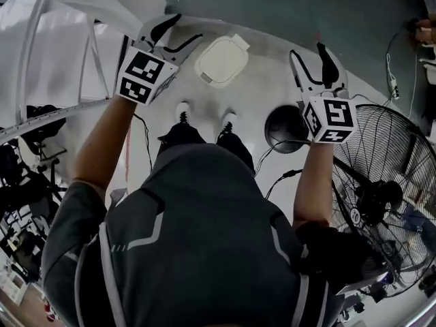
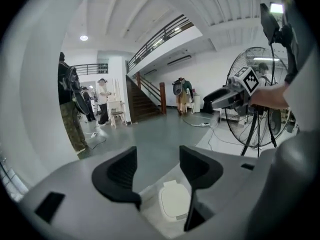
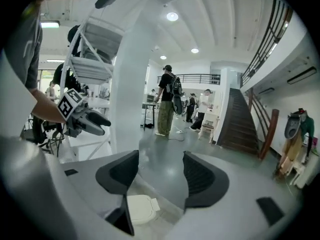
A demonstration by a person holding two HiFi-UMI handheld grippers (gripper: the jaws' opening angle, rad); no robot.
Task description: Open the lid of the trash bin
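The trash bin [image 1: 221, 61] stands on the floor just ahead of the person's shoes, its cream-white lid lying flat and closed. My left gripper [image 1: 182, 30] hangs above and left of it, jaws wide apart, nothing between them. My right gripper [image 1: 306, 52] is to the bin's right, also open and empty. Low between the left gripper's [image 2: 159, 171] dark pads, the left gripper view shows the lid [image 2: 175, 201]. In the right gripper view the lid [image 3: 139, 208] lies below the right gripper's [image 3: 161, 171] left pad. Neither gripper touches the bin.
A large standing fan [image 1: 388, 176] is at the right, with its round black base [image 1: 285, 127] and cables by my right gripper. A white metal rack [image 1: 54, 67] stands at the left, next to a white column [image 3: 130, 94]. People [image 3: 167, 104] and a staircase [image 3: 245, 124] are far off.
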